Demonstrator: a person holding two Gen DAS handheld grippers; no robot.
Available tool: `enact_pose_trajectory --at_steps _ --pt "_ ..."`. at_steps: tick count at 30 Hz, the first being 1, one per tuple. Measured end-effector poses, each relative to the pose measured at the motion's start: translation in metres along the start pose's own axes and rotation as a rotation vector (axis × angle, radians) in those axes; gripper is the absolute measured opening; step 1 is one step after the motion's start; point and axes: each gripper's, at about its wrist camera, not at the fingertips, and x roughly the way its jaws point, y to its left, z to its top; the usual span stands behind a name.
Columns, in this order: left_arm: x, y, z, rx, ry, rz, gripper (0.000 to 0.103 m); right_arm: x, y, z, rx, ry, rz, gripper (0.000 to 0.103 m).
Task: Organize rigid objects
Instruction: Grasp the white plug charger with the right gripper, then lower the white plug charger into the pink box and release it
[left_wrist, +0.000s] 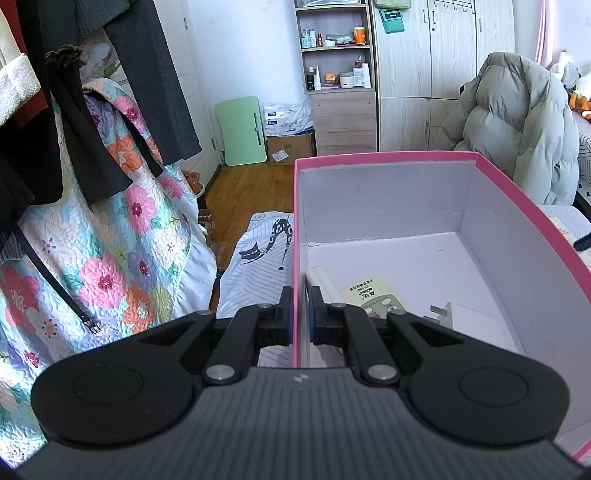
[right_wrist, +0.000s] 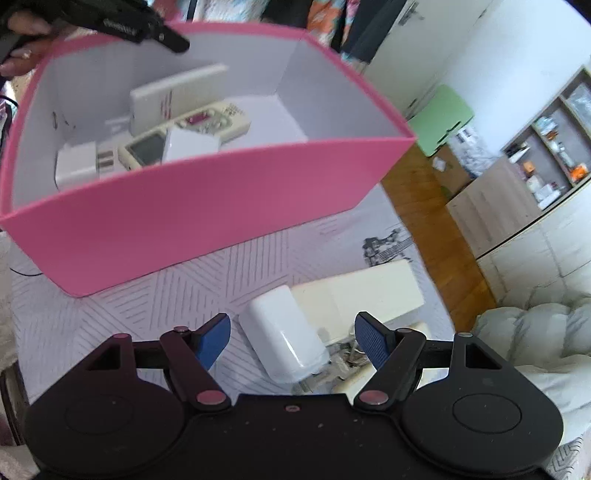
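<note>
Now we pinch the box (left_wrist: 369, 162) wall with left fingers (left_wrist: 300, 314) | right fingers (right_wrist: 291, 336) wide, straddling the charger (right_wrist: 284, 339) | close squarely across its flanks.

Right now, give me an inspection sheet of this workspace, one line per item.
Surface: bedsheet with a line pattern and cat prints, under everything.
Job's things: pink box with white inside, holding remote controls, a white charger plug and a flat white box; a white power adapter and a cream flat box lie outside on the sheet.
Clutter: nothing seen on the sheet beyond these.
Grippers: left gripper shut on the pink box's wall; right gripper open, astride the white power adapter, pads not touching.
Cables: nothing seen clearly.
Surroundings: floral quilt, hanging clothes, puffer jacket, shelf unit, wooden floor.
</note>
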Motion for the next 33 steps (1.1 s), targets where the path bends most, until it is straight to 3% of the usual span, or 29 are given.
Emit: enact_pose_trajectory --at_steps 2,5,15,23,25,29,33 --pt "0.000 0.000 0.000 0.004 0.000 0.001 0.006 0.007 0.000 0.001 0.010 0.027 0.028 0.053" --pt "0.000 -0.001 0.000 0.004 0.000 0.001 0.006 0.006 0.004 0.006 0.037 0.027 0.037 0.036" --pt "0.000 -0.003 0.001 0.005 -0.001 -0.001 0.006 -0.049 0.003 0.031 0.265 -0.088 -0.060 0.034" --pt "0.000 -0.003 0.001 0.011 0.000 0.003 0.006 -0.109 -0.004 0.062 0.331 -0.277 -0.116 0.034" --pt "0.000 -0.003 0.001 0.014 0.000 0.005 0.006 -0.118 -0.006 0.071 0.341 -0.323 -0.091 0.034" --pt "0.000 -0.003 0.002 0.015 0.000 0.006 0.006 -0.113 -0.009 0.087 0.395 -0.370 0.042 0.034" --pt "-0.001 -0.004 0.003 0.015 0.000 0.005 0.006 -0.080 -0.008 0.105 0.436 -0.338 0.157 0.034"
